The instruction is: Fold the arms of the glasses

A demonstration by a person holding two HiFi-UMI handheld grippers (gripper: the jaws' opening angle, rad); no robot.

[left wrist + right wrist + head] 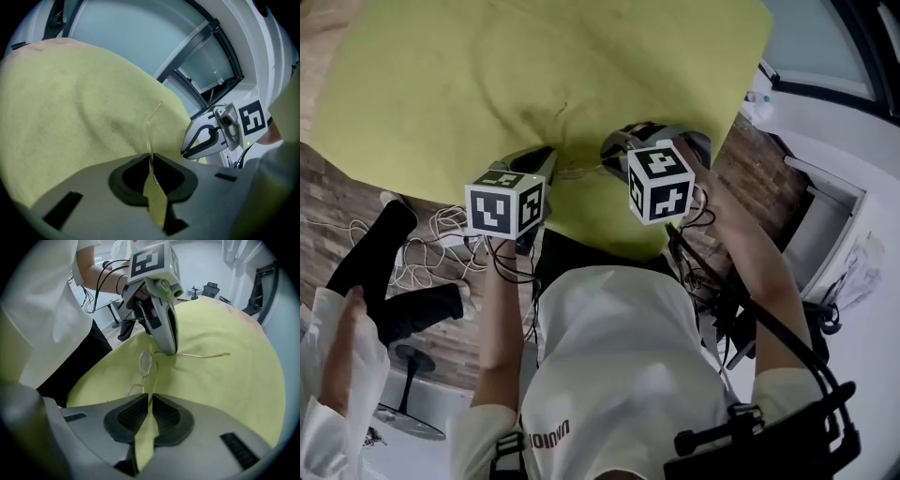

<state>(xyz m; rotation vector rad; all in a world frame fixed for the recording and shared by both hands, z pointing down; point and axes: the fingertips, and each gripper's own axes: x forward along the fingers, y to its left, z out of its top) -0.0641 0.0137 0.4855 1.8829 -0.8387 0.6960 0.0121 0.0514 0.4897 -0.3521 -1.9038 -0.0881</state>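
Thin gold wire-rimmed glasses lie on a yellow-green cloth, between my two grippers. My left gripper is shut on one arm of the glasses; the arm runs on past the jaws to its curved tip. In the right gripper view the left gripper pinches near the hinge, and that arm stretches right over the cloth. My right gripper is shut on another thin gold part of the frame, close beside the lenses. In the head view both grippers meet at the cloth's near edge.
The cloth's near edge is close to the person's body. White cables lie on the wooden floor at left, beside another person's dark legs and sleeve. A white window ledge stands at right.
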